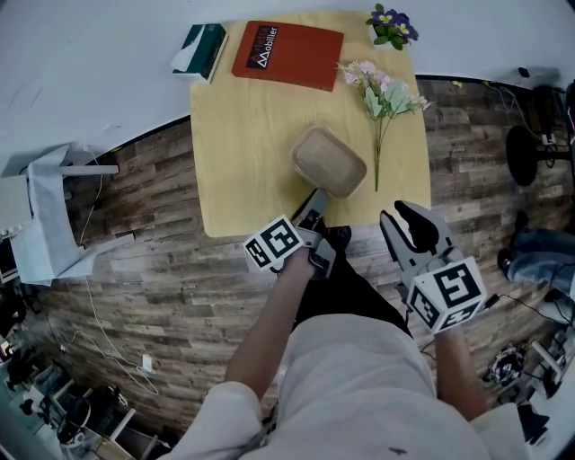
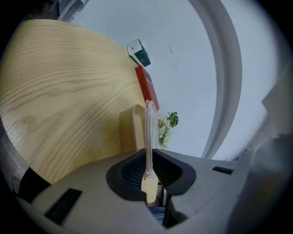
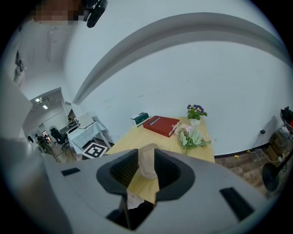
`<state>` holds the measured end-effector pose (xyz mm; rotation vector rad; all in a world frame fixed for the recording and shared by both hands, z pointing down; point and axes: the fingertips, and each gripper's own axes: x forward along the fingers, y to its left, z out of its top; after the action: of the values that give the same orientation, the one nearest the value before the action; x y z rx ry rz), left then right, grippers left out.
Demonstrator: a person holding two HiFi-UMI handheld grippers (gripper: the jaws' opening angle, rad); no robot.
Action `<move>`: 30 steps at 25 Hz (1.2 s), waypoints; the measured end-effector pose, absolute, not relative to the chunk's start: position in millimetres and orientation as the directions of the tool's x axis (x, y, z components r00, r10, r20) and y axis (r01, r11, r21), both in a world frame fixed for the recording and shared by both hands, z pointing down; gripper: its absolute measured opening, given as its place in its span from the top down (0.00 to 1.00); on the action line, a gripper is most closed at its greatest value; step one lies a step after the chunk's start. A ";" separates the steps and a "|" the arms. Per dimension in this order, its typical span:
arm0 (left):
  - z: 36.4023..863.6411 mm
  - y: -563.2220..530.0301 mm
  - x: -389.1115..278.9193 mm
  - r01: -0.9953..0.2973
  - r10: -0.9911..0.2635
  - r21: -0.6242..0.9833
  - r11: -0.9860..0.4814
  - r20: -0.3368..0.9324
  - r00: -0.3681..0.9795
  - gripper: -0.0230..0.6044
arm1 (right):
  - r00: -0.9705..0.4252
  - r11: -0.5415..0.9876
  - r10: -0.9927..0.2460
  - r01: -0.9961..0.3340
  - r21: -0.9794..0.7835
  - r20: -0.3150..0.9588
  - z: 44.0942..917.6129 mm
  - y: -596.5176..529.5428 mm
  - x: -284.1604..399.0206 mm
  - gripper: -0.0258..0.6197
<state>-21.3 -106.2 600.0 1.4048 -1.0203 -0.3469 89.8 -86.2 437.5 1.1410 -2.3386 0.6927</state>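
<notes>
On table, near its front edge, sits beige lidded box. L hand-held gripper is clamped narrow on box's clear lid rim. R hand-held gripper hangs just off table's front-right corner, jaws wide w/ nothing betw. Red book lies at table's far edge.

- Light wooden table: square top with rounded corners, stands on plank floor.
- Far edge: green tissue box, red book, potted flowers.
- Right side: flower sprig, lying flat.
- Near edge: tan container.
</notes>
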 end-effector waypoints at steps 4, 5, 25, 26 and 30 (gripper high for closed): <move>591.6 -108.5 -19.7 -0.344 -0.750 0.924 0.170 0.347 0.563 0.90 | -0.560 0.533 -0.595 -0.812 -0.239 0.577 434.6 -86.4 90.6 0.78; 589.1 -109.1 -18.8 -0.339 -0.753 0.927 0.163 0.338 0.565 0.90 | -0.559 0.532 -0.597 -0.813 -0.238 0.576 433.7 -86.3 91.3 0.78; 554.8 -120.0 7.0 -0.281 -0.782 0.959 0.041 0.206 0.588 0.96 | -0.540 0.509 -0.639 -0.831 -0.226 0.548 420.9 -78.0 116.6 0.78; 551.3 -120.5 8.1 -0.277 -0.785 0.960 0.029 0.193 0.588 0.96 | -0.540 0.508 -0.641 -0.831 -0.226 0.546 420.2 -77.8 117.9 0.78; 538.7 -122.8 12.0 -0.265 -0.793 0.964 -0.007 0.156 0.588 0.96 | -0.542 0.508 -0.648 -0.831 -0.227 0.535 416.6 -77.1 122.1 0.78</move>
<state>12.0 -122.8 538.7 1.5695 -0.9179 -0.5267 122.1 -77.1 416.6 1.2248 -2.3714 0.6577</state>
